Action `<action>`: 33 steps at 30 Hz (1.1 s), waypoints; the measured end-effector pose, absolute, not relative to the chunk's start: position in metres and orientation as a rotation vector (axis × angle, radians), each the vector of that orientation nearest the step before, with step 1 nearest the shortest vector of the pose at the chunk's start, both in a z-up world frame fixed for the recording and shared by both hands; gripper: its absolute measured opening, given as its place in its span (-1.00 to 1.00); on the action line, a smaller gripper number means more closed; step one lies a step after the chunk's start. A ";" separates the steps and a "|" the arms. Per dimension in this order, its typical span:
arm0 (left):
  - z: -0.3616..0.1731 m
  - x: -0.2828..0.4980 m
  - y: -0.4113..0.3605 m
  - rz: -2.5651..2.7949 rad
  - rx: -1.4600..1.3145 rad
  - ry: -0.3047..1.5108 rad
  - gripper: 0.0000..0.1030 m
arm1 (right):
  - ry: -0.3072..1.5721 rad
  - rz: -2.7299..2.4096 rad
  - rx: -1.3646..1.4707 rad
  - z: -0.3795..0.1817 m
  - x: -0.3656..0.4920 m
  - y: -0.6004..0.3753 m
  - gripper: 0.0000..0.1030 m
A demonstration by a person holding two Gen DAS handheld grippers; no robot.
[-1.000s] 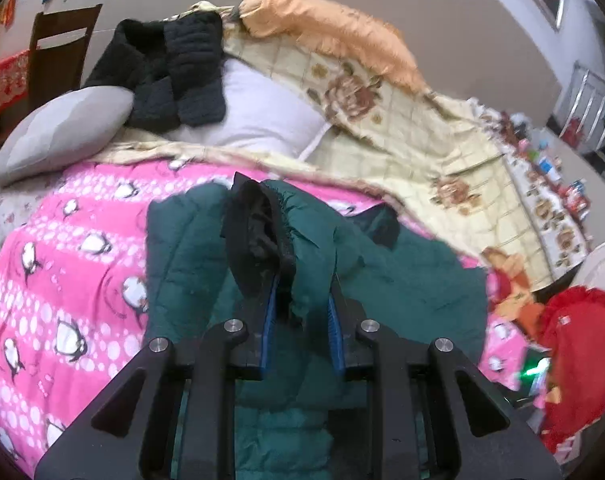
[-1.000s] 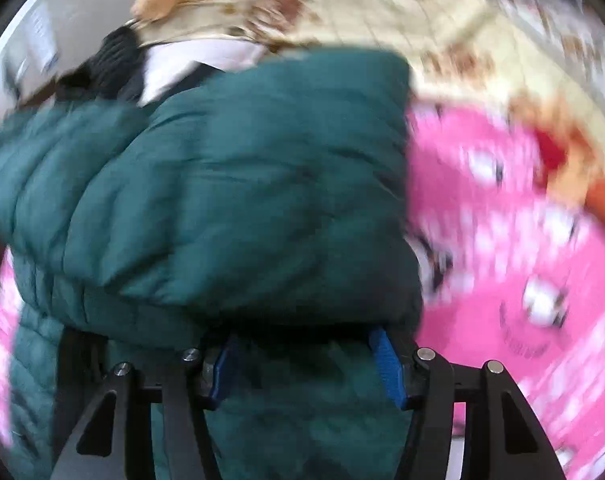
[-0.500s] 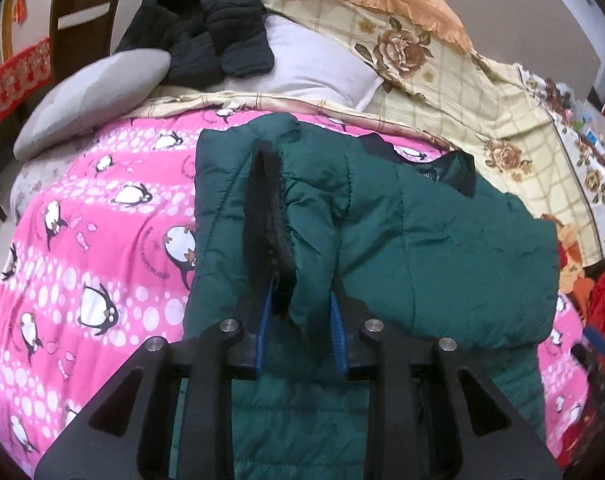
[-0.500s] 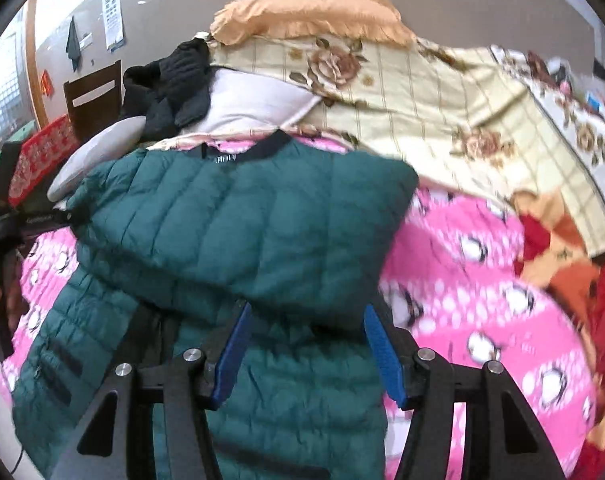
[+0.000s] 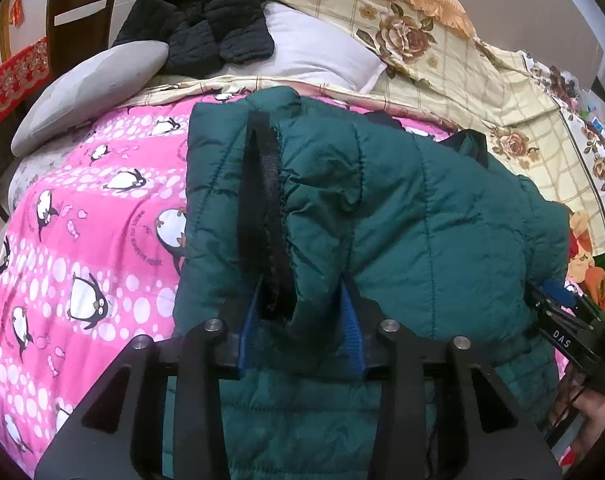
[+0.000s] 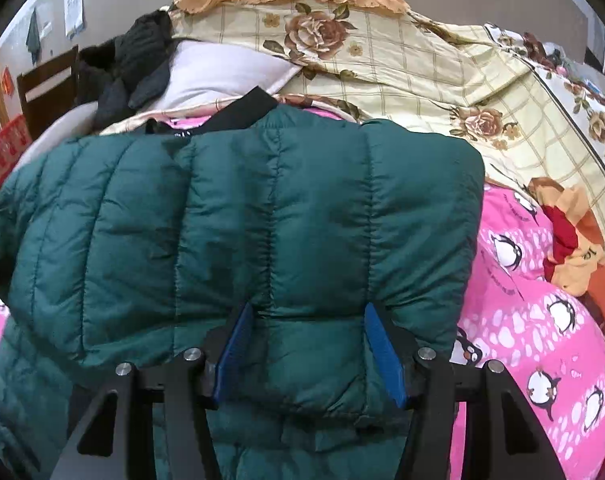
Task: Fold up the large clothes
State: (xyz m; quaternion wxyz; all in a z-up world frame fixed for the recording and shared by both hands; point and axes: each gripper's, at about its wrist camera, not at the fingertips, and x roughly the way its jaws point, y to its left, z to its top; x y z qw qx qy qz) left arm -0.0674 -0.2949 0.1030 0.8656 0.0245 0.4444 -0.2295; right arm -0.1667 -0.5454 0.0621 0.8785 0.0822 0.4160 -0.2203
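Observation:
A dark green puffer jacket (image 5: pixel 422 220) lies folded on the pink penguin blanket (image 5: pixel 102 216). My left gripper (image 5: pixel 300 312) sits low at the jacket's near edge. Its jaws are opening, with a black-trimmed green fold (image 5: pixel 270 208) standing loosely between the blue pads. In the right wrist view the jacket (image 6: pixel 262 208) fills the middle, its black collar (image 6: pixel 238 112) at the far side. My right gripper (image 6: pixel 306 344) is shut on a thick puffy fold of it at the near edge. That gripper (image 5: pixel 546 300) also shows at the jacket's right side, a hand (image 5: pixel 590 412) behind it.
At the head of the bed lie a black jacket (image 5: pixel 206 20), a white pillow (image 5: pixel 322 48), a grey cushion (image 5: pixel 90 88) and a floral quilt (image 6: pixel 402 72). A wooden chair (image 5: pixel 78 20) stands off the far left corner. Red and orange cloth (image 6: pixel 574 248) lies on the right.
The left gripper came down with the sleeve fold and its jaws widened around it. The jacket settled flat on the blanket. The right gripper moved in until the near fold sat between its pads.

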 end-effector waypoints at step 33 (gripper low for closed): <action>0.129 -0.092 -0.306 -0.509 0.078 0.830 0.23 | 0.803 -0.446 0.249 0.101 -0.204 -0.560 0.09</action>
